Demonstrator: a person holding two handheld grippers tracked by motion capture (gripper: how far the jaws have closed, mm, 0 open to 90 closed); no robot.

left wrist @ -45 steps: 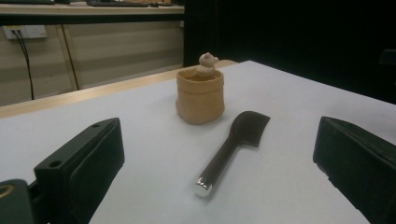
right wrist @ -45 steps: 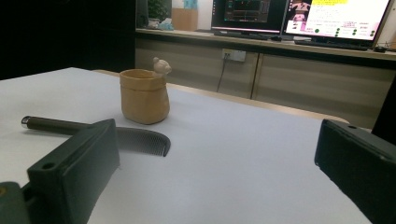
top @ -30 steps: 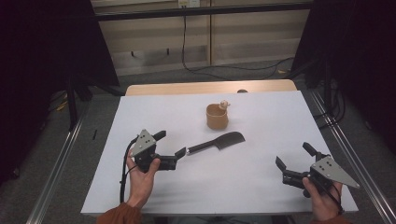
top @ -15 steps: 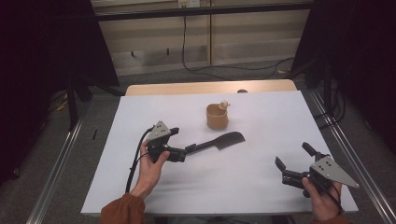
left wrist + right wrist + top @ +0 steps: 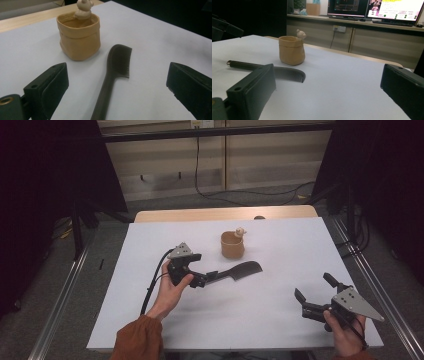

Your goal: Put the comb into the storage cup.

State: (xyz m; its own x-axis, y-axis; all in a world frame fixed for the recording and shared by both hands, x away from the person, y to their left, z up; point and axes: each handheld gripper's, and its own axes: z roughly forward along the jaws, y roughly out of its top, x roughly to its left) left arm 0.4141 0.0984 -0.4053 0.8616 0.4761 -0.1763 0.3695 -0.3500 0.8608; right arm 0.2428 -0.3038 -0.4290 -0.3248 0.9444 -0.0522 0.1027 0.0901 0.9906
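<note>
Comb [image 5: 113, 75] handle lies between the spread left gripper [image 5: 117, 95] jaws (right gripper [image 5: 314, 296] idle, also spread): lower squarely, then close.

Moved forward up the table: left gripper [image 5: 207, 279], jaws now astride the comb [image 5: 240, 270] handle. Wrist turned too.

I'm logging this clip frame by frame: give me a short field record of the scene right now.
surface: white table
comb: dark plastic handled comb, lying flat
holder: tan fabric cup, small figure on its rim
left gripper: open, jaws either side of comb handle
right gripper: open, apart from both things
</note>
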